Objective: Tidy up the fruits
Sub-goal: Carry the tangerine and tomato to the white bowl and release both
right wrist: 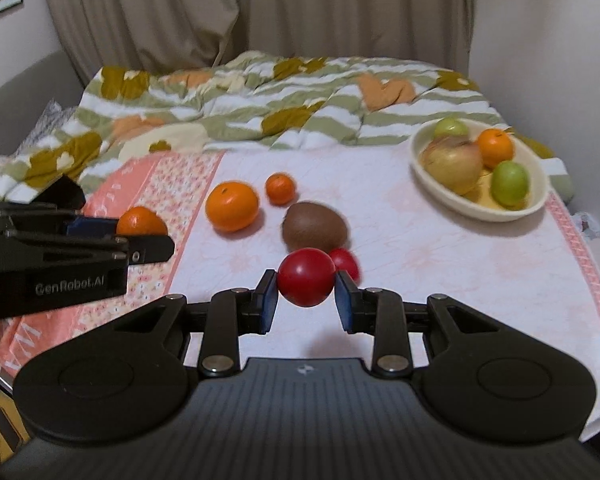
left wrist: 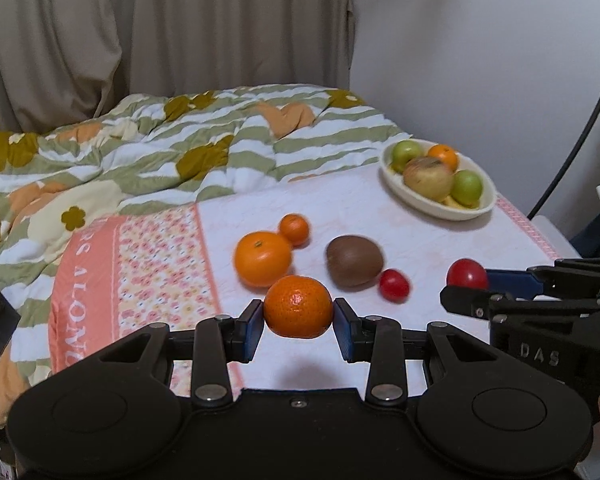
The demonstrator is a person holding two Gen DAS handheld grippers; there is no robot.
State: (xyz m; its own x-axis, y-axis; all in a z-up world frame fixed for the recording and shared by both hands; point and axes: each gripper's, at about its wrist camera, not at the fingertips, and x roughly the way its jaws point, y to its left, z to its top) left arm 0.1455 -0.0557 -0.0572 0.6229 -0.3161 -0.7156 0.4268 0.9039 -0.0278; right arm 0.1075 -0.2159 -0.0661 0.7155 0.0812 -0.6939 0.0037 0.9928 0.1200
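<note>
The left gripper [left wrist: 299, 318] has its jaws pinching a mandarin [left wrist: 298, 306] by its sides, lifted clear of the pale sheet [left wrist: 380, 220] spread over the bed; the right gripper [right wrist: 306, 294] pinches a red tomato [right wrist: 306, 277] the same way, just beside its neighbour and at about the same height. Below them on the sheet lie a large orange [left wrist: 263, 258] with a small mandarin [left wrist: 295, 229] touching its far side, a brown kiwi [left wrist: 354, 261] near them, and a second small tomato [left wrist: 395, 285] just beside the kiwi. Farther back, toward the right corner by the wall, sits a cream oval bowl [left wrist: 484, 204] already holding two green apples [left wrist: 467, 187], a yellowish apple [left wrist: 428, 179] and an orange [left wrist: 443, 155]; a rumpled green-striped flowered duvet [left wrist: 140, 152] covers the rest of the bed, with beige curtains [left wrist: 160, 20] behind.
</note>
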